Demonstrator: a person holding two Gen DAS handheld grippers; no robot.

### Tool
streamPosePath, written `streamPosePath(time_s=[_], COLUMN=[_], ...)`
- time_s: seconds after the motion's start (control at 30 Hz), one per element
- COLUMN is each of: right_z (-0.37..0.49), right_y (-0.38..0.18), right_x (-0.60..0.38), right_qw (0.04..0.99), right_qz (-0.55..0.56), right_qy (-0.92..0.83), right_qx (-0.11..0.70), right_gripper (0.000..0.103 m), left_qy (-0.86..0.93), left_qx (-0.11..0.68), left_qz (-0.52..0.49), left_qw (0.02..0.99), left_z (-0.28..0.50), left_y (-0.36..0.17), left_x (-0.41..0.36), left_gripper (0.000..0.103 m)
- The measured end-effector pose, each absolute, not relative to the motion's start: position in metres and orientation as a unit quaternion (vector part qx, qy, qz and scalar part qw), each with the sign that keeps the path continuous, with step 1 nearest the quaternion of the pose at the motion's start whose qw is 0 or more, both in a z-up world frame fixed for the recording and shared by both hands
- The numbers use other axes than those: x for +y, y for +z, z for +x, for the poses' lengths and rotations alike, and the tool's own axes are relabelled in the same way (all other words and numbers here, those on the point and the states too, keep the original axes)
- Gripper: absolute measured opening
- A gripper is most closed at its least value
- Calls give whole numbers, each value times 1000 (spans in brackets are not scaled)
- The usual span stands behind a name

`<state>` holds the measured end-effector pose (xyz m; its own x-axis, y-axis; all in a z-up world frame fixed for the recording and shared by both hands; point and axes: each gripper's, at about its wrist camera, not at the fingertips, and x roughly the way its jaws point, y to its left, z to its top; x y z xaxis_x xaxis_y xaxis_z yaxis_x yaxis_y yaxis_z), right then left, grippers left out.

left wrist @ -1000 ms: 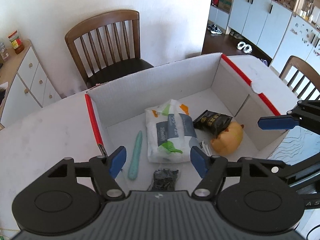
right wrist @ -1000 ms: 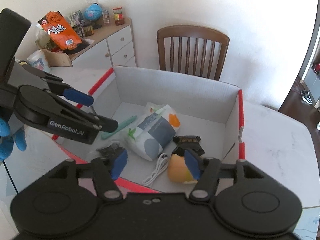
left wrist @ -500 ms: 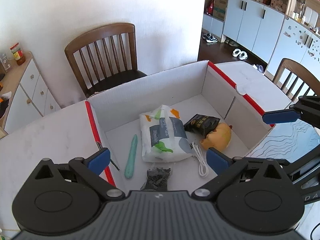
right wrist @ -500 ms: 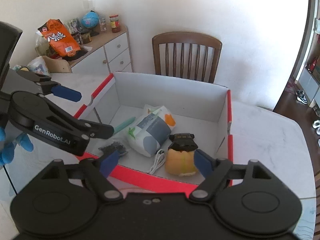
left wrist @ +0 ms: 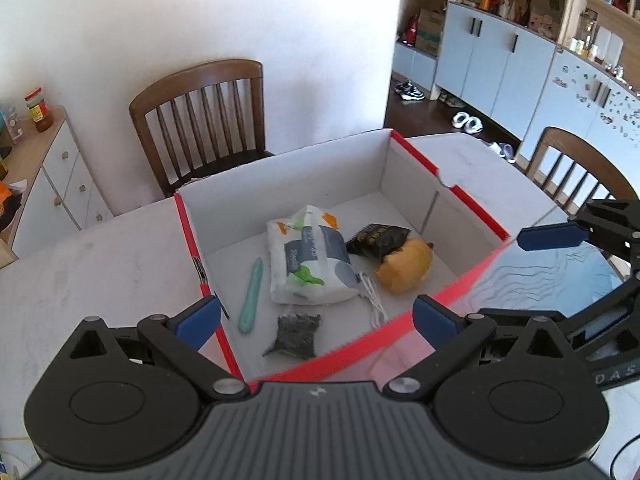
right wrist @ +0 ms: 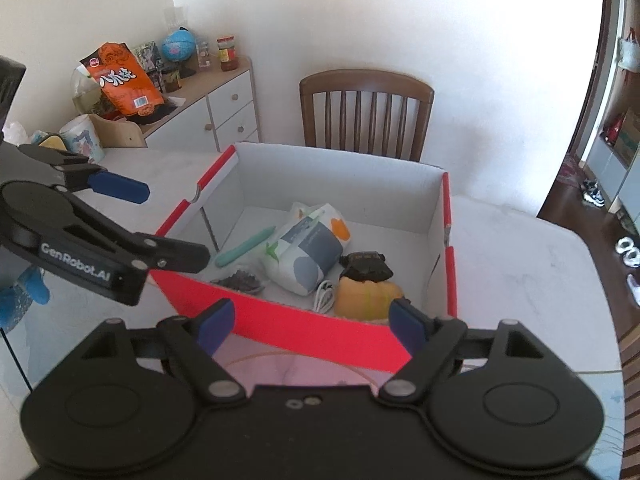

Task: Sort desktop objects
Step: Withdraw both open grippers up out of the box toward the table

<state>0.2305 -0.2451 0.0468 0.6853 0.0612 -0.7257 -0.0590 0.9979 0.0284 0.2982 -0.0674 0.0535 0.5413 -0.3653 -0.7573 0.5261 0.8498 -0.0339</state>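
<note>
Left tool (left wrist: 316, 318) wide, empty | right tool (right wrist: 307, 322) wide, empty | tissue pack (left wrist: 308, 256), teal pen (left wrist: 251, 295), yellow toy (left wrist: 405, 266) sit inside red-edged box (left wrist: 352, 346) on desk (left wrist: 100, 264) | risk: low reach clips near wall, shoving box.

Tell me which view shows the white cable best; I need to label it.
The left wrist view: the white cable lies in plain sight beside the tissue pack. In the right wrist view the box's red wall hides part of it.
</note>
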Motion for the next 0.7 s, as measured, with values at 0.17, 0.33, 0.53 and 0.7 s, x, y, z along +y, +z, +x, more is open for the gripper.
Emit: streamPosePath(time_s=[0.17, 0.33, 0.53, 0.7], right_z=[213, 197, 180, 167], right_y=[54, 62, 66, 65], right_x=[-239, -234, -228, -219], right_qw=[922, 926, 929, 930], right_qz=[-1, 7, 10, 1], right_qy=[28, 28, 23, 18], right_qx=[387, 376, 369, 367], right_gripper=[85, 85, 87, 87], left_qy=[-259, -265, -274, -283], left_qx=[390, 380, 374, 369], left_qz=[97, 92, 79, 75], left_qw=[878, 882, 883, 882], left_z=[279, 259, 240, 224], left_y=[63, 72, 75, 74], left_x=[-59, -51, -38, -28], left_gripper=[103, 103, 103, 103])
